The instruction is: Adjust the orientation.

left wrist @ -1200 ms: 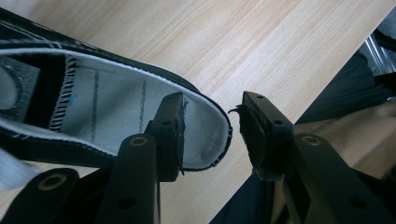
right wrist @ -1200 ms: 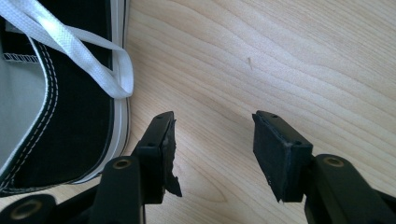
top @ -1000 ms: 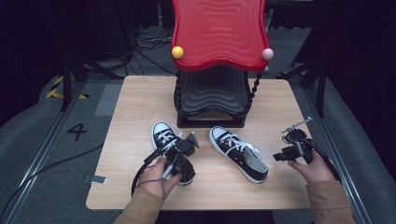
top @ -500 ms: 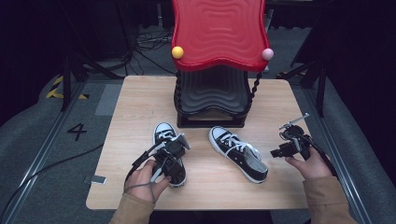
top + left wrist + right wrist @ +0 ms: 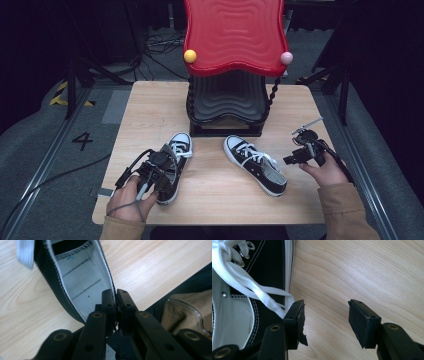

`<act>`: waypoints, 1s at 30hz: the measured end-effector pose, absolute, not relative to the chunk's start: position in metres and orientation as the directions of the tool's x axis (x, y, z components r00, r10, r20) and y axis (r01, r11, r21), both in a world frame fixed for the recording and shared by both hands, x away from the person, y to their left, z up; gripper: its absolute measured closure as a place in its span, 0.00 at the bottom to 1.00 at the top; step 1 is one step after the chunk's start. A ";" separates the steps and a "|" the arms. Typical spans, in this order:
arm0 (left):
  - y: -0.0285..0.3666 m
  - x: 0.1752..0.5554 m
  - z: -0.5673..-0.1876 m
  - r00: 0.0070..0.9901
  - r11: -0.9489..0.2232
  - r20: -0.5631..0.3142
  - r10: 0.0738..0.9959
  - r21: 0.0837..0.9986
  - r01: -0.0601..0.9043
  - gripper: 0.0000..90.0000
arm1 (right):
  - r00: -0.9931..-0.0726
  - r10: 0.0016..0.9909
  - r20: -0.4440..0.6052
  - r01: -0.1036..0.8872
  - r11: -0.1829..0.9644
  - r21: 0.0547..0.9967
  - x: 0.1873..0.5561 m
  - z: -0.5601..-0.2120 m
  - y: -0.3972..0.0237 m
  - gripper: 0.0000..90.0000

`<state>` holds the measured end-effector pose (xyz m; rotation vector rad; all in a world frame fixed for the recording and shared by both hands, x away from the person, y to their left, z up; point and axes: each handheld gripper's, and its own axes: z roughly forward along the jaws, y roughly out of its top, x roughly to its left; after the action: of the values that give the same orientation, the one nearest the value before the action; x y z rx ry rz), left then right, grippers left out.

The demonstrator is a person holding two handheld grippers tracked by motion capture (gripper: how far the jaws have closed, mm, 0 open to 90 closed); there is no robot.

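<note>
Surface: we see a light wooden surface (image 5: 215, 190) with a red-topped black rack (image 5: 232, 65) standing at the middle of its far edge.
Left shoe: we find a black sneaker with white laces, the left shoe (image 5: 172, 162), lying left of centre toward the near edge, its toe pointing to the far edge.
Right shoe: the right shoe (image 5: 255, 164) lies right of centre, its toe angled toward the rack and its heel toward the near right corner.
Left gripper: we see the left gripper (image 5: 155, 172) over the heel end of the left shoe, held by the left hand (image 5: 127, 200) at the near edge.
Left fingers: in the left gripper view we see the fingers (image 5: 108, 301) pressed together on the rim of the shoe's heel collar, one inside over the grey insole and one outside.
Right gripper: the right gripper (image 5: 300, 152) is held by the right hand (image 5: 325, 172) near the right edge, just beside the right shoe.
Right fingers: in the right gripper view the fingers (image 5: 295, 315) are spread over bare wood, pinching nothing; a white lace lies against the one nearer the shoe.
</note>
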<state>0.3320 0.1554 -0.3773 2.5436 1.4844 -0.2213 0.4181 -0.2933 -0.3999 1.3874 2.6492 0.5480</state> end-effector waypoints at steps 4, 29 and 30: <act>0.163 0.334 -0.381 0.461 -0.460 -0.216 0.861 0.060 0.886 0.96 | -0.580 0.810 0.080 0.777 0.522 0.353 0.419 -0.401 -0.293 0.52; 0.162 0.354 -0.412 0.432 -0.406 -0.271 0.860 0.148 0.902 0.58 | -0.568 0.818 0.093 0.791 0.511 0.336 0.419 -0.410 -0.299 0.51; 0.163 0.355 -0.414 0.424 -0.394 -0.281 0.861 0.159 0.905 0.58 | -0.568 0.818 0.094 0.791 0.511 0.336 0.419 -0.410 -0.298 0.51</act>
<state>0.3547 0.1628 -0.4141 2.3961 1.5300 -0.2207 0.4189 -0.2984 -0.4104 1.4213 2.6633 0.5300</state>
